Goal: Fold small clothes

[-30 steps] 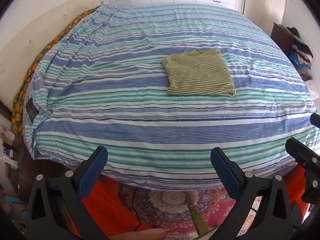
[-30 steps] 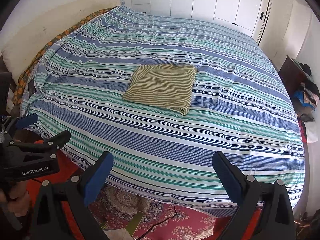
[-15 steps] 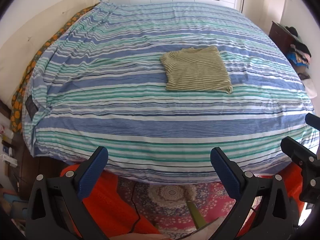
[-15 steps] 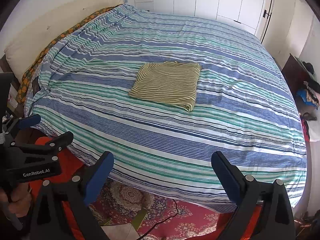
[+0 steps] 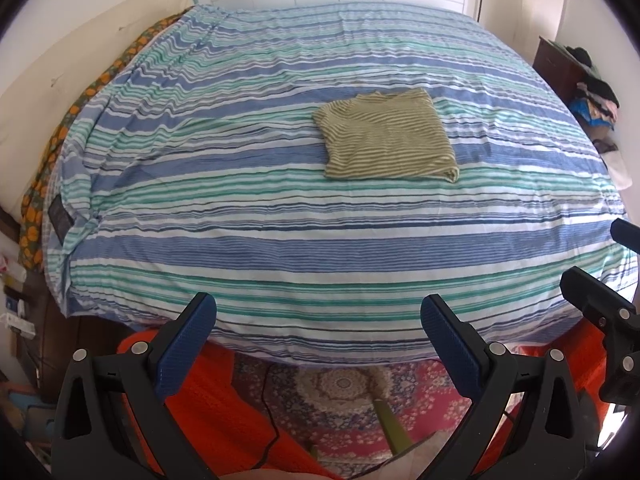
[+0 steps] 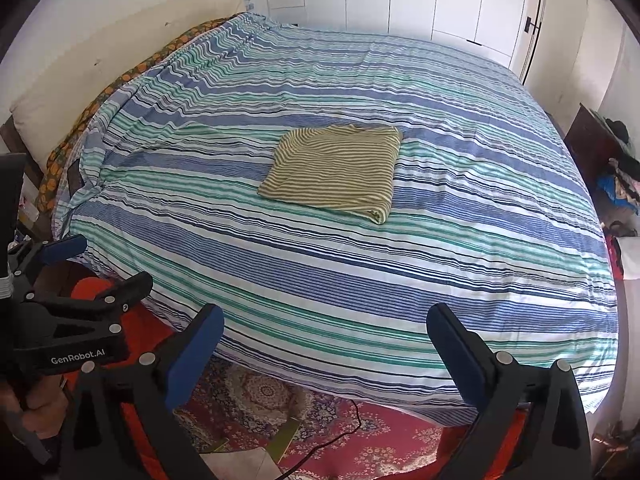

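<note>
An olive and cream striped garment [image 5: 388,140] [image 6: 340,168] lies folded into a flat square near the middle of the striped bed [image 5: 280,240] [image 6: 460,272]. My left gripper [image 5: 318,324] hangs open off the bed's near edge, well short of the garment, with nothing between its blue pads. Held beside it, my right gripper [image 6: 324,336] is open and empty too, over the floor at the foot of the bed. The left gripper [image 6: 100,264] also shows at the left of the right wrist view, and the right gripper's finger [image 5: 592,300] at the right edge of the left wrist view.
A red patterned rug [image 6: 340,432] and orange cloth [image 5: 240,420] lie below the grippers. A cream headboard cushion [image 6: 120,56] runs along the bed's left side. White wardrobe doors [image 6: 420,0] stand behind. A dark cabinet piled with clothes [image 5: 588,84] is at the right.
Both grippers have drawn back and up from the bed, so the folded garment sits farther off. The garment itself has not moved. Both stay open.
</note>
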`<state>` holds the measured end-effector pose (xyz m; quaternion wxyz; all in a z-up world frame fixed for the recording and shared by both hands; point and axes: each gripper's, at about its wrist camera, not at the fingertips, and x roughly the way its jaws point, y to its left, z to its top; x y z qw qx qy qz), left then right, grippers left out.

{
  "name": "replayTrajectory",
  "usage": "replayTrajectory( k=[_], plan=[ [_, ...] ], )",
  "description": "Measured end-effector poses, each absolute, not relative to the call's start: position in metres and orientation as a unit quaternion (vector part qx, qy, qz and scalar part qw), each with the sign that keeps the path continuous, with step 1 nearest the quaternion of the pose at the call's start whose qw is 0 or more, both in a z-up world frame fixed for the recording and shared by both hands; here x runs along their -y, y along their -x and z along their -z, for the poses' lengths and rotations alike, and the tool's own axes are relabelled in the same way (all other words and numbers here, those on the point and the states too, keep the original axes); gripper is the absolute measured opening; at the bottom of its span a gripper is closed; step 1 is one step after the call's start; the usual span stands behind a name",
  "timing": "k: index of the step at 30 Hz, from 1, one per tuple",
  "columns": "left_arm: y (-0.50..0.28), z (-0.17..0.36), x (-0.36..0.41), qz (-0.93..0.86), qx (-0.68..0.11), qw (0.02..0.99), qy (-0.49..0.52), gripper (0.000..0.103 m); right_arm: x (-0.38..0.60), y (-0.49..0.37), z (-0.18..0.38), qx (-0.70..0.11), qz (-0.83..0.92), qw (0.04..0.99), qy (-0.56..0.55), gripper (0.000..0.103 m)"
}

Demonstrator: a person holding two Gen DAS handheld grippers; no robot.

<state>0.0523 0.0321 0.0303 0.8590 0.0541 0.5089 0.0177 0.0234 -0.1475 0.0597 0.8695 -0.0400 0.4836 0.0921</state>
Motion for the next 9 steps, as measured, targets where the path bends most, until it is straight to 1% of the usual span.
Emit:
replayTrajectory(
  k=[9],
  plan=[
    [-0.0505, -0.0314, -0.0313, -0.024, -0.498, 0.865, -0.059, 0.102, 0.1489, -0.0258, -0.0573, -0.485, -0.086, 0.869, 0.039, 0.101]
  ],
)
